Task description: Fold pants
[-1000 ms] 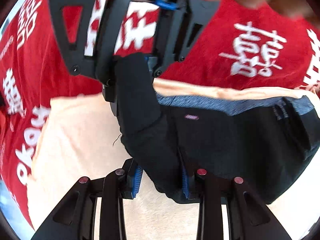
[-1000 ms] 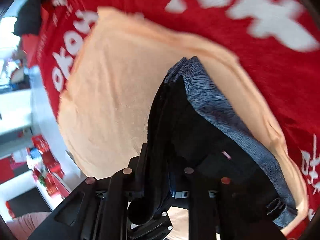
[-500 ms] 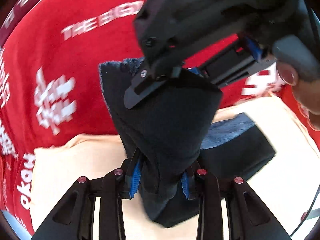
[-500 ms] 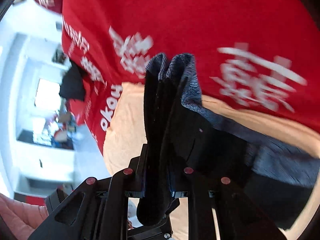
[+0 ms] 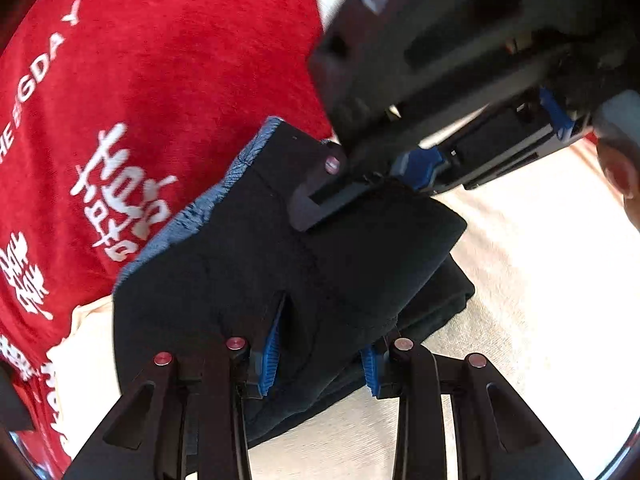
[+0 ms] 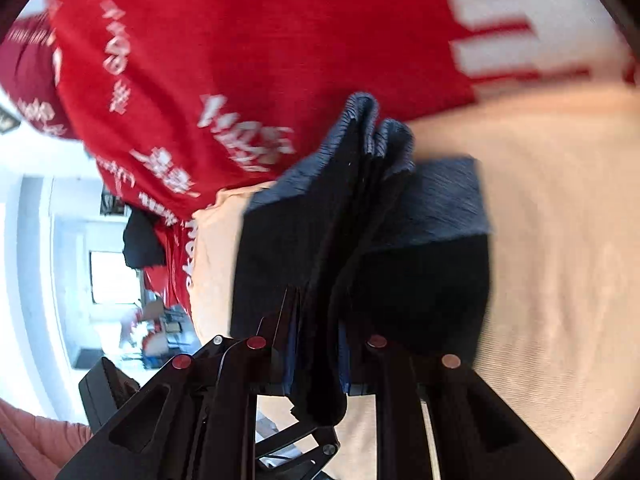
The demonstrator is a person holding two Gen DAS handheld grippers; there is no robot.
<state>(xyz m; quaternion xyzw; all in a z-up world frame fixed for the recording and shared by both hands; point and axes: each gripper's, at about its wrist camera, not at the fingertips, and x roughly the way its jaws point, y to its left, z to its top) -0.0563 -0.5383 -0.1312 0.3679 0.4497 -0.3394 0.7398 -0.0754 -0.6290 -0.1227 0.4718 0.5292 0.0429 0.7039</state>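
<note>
From the left wrist, the left gripper point(image 5: 320, 356) is clamping a fold of the black pants with a blue-grey waistband point(image 5: 248, 280), which are lying bunched on a cream towel point(image 5: 532, 288) over a red cloth with white lettering point(image 5: 168, 80); the right gripper point(image 5: 416, 168) is pinching their upper edge.

From the right wrist, the right gripper point(image 6: 316, 360) is squeezing the pants point(image 6: 416, 280) above the towel point(image 6: 560, 240), with the red cloth point(image 6: 260, 40) behind and a bright, blurred room with white walls point(image 6: 40, 240) showing at left.

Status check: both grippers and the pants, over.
Left hand-held gripper shut on black pants. Right hand-held gripper shut on same pants, blue waistband showing. Nothing in the way on the cream cloth.
</note>
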